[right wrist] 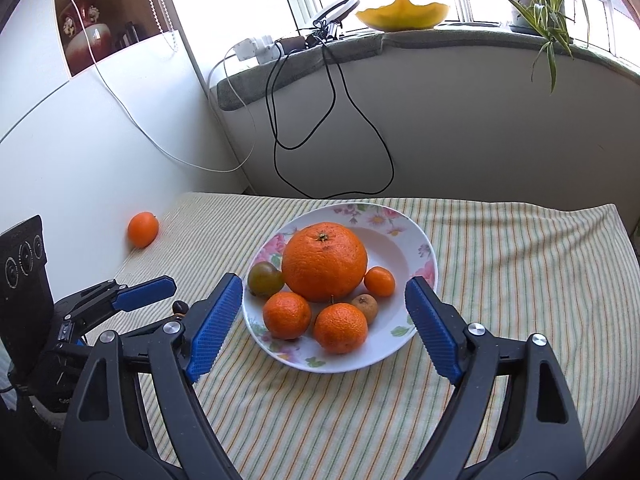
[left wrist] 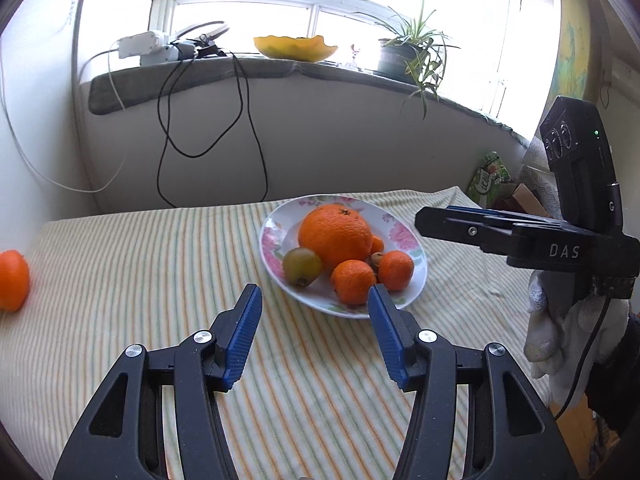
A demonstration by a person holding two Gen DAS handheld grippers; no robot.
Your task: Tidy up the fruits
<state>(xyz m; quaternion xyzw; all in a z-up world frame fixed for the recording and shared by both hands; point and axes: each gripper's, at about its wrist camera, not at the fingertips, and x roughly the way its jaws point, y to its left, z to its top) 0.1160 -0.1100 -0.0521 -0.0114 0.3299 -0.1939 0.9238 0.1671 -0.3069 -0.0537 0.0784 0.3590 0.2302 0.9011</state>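
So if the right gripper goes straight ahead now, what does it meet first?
Probably the front mandarins on the plate, which lie between the open fingers of the right gripper; depth is unclear.

Seven fruits (right wrist: 324,267), one plate (right wrist: 400,240), two claws (right wrist: 324,320).

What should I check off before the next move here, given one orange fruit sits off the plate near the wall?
1. Left gripper jaws open and holding nothing: ok.
2. Right gripper jaws open and holding nothing: ok.
3. Stray orange fruit in view and unobstructed on the striped cloth: ok.
4. Plate has bare space for another fruit, behind the large orange: ok.
5. Fruits on the plate settled, none overhanging the rim: ok.
6. Whether the stray fruit touches the wall, limiting jaw room: cannot tell.
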